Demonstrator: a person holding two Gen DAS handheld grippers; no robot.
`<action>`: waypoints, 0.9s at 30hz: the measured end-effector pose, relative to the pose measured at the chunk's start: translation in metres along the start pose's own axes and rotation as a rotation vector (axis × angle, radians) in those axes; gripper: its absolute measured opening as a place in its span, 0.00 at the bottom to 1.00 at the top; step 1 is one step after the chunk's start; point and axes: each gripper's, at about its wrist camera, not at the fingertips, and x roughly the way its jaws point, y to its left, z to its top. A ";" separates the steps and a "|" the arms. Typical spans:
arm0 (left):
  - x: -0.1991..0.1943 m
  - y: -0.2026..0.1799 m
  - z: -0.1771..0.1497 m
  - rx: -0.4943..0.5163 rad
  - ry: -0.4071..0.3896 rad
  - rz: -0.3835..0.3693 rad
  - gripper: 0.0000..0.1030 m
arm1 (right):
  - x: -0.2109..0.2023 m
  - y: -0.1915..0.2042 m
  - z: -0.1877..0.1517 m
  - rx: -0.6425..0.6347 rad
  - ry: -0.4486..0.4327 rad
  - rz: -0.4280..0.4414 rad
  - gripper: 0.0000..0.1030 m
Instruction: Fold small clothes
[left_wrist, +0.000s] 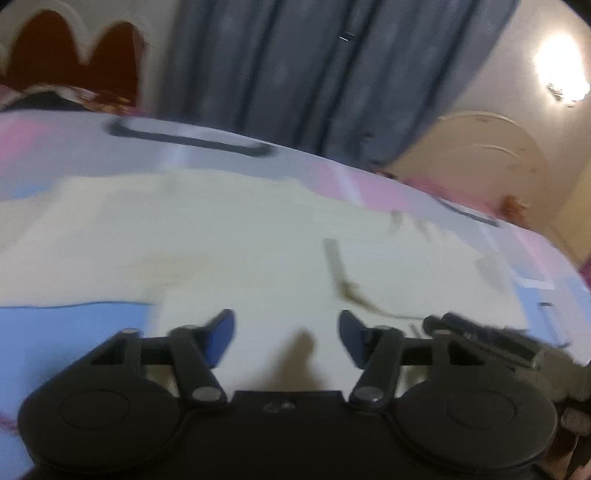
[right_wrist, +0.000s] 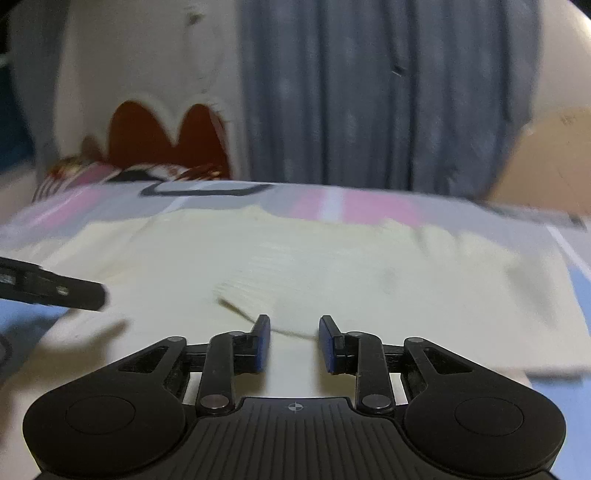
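A cream garment (left_wrist: 229, 236) lies spread flat on the bed, blurred in both views. My left gripper (left_wrist: 286, 332) hovers low over its near edge, blue pads apart, with only cloth beneath the gap. A thin brownish cord or seam (left_wrist: 351, 288) runs across the cloth just right of it. In the right wrist view the same garment (right_wrist: 332, 266) fills the middle. My right gripper (right_wrist: 294, 339) stands over it with a narrow gap between the pads and nothing pinched. Each gripper shows in the other's view: the right one (left_wrist: 480, 339) at the lower right, the left one (right_wrist: 55, 288) at the left edge.
The bed sheet (left_wrist: 74, 332) has pink, blue and grey blocks. A dark red scalloped headboard (right_wrist: 166, 136) and a patterned pillow (right_wrist: 110, 173) sit at the far left. Grey-blue curtains (right_wrist: 369, 92) hang behind the bed. A wall lamp (left_wrist: 561, 74) and an arched door (left_wrist: 480, 155) are at the right.
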 end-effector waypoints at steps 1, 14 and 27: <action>0.012 -0.008 0.004 0.007 0.013 -0.020 0.45 | -0.004 -0.010 0.000 0.026 0.001 -0.021 0.27; 0.051 -0.020 0.023 -0.022 -0.061 -0.033 0.03 | -0.059 -0.079 -0.008 0.224 0.026 -0.111 0.27; 0.018 0.056 0.020 -0.076 -0.118 0.126 0.03 | -0.053 -0.088 -0.001 0.261 0.020 -0.113 0.27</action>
